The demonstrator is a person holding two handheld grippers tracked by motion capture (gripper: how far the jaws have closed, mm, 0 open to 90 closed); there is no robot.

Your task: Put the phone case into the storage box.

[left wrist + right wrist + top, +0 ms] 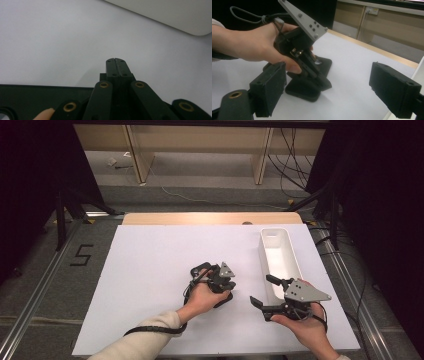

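Note:
In the high view a person's left hand holds my left gripper (227, 290) low over the white table, its grey plate tilted up. The left gripper view has its jaws pressed together with nothing between them, my left gripper (116, 61) pointing at bare table. A flat black object (303, 93) lies under and beside that gripper; in the high view the black object (223, 301) sits at the hand's right. My right gripper (263, 290) is held near the tray, jaws wide apart and empty. In its own view my right gripper (332, 91) frames the left hand and the black object.
A long white tray (295, 255) stands at the table's right side, just beyond my right gripper; its wall (175, 17) crosses the top right of the left gripper view. The white table sheet (150, 260) stretches left. Cables and wooden furniture legs lie beyond the far edge.

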